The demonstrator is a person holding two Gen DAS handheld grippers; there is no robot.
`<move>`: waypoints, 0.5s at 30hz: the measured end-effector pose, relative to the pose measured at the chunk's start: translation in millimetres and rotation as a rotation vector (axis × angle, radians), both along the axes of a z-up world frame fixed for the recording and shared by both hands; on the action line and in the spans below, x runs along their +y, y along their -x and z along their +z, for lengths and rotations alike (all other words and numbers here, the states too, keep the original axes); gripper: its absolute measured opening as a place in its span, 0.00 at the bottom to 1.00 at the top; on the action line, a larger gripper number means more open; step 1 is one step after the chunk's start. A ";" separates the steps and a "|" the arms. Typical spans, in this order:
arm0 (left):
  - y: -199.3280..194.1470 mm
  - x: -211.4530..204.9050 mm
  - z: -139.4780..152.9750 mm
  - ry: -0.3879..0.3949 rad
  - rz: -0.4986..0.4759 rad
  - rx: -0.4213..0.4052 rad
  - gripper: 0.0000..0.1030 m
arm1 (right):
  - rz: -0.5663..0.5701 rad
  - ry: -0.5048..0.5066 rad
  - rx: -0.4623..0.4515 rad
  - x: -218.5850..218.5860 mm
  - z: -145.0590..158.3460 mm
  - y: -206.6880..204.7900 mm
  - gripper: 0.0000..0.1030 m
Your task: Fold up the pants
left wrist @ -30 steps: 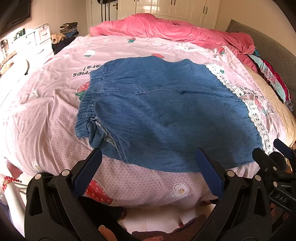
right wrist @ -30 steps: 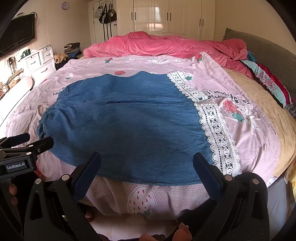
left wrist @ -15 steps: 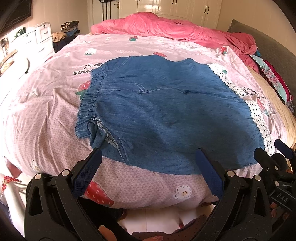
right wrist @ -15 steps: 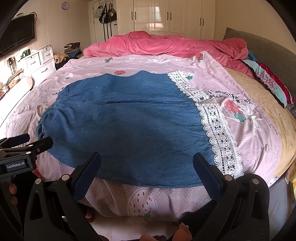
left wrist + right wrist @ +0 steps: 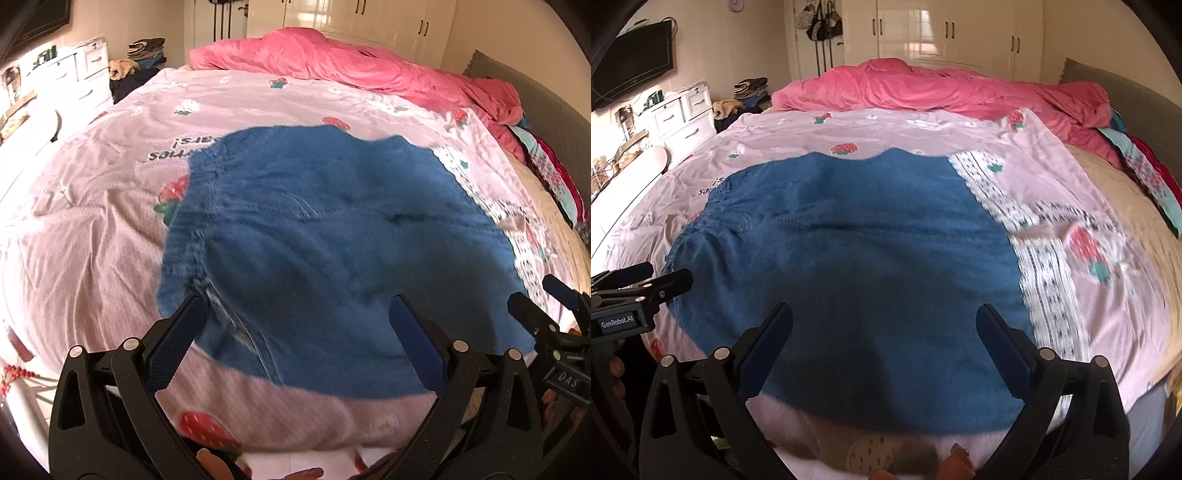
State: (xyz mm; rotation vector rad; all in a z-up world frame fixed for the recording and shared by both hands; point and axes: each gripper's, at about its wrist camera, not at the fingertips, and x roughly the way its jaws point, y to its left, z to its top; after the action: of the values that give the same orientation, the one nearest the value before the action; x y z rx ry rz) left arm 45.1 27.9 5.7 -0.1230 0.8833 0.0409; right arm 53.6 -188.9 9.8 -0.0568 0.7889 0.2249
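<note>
The pants point(image 5: 332, 251) are spread flat on the pink strawberry-print quilt point(image 5: 92, 221) of the bed, laid crosswise, so that one long edge runs just ahead of both claws; this layout is judged to give each claw its own stretch of the near edge to lift for a first fold. The left claw point(image 5: 295, 328) is held released, jaws wide apart, with the elastic waistband point(image 5: 181, 254) just ahead of its left finger and denim between the fingers. The right claw point(image 5: 884, 332) is likewise held released above the leg end, with the lace trim point(image 5: 1049, 295) of the quilt just beyond its right finger. Nothing is gripped by either.

Both views are smeared by motion blur, so the seams and pocket are hard to make out. Whether the claws touch the cloth cannot be told. The nearest hem is partly covered by the claw bodies, and the lettering on the quilt is partly covered by the pants.
</note>
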 end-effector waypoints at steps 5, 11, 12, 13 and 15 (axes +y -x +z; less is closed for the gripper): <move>-23.0 21.4 2.3 0.006 0.035 0.008 0.91 | 0.050 -0.011 0.004 8.1 6.7 -34.2 0.96; -50.1 49.0 10.0 0.000 0.081 -0.005 0.91 | 0.156 0.004 0.011 33.1 11.6 -74.2 0.96; -56.6 55.3 12.2 0.006 0.088 -0.013 0.91 | 0.182 -0.015 0.027 36.8 11.6 -82.2 0.96; -61.5 59.7 13.3 0.011 0.093 -0.014 0.91 | 0.204 -0.031 0.048 39.1 11.0 -89.5 0.96; -71.6 68.7 13.9 0.021 0.100 -0.006 0.91 | 0.255 -0.045 0.106 47.8 7.7 -107.6 0.96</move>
State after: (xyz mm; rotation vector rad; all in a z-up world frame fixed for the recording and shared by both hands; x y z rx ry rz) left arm 116.7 96.6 19.6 -0.1865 0.8712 0.1244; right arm 161.2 -141.1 17.5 -0.1040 0.8817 0.4897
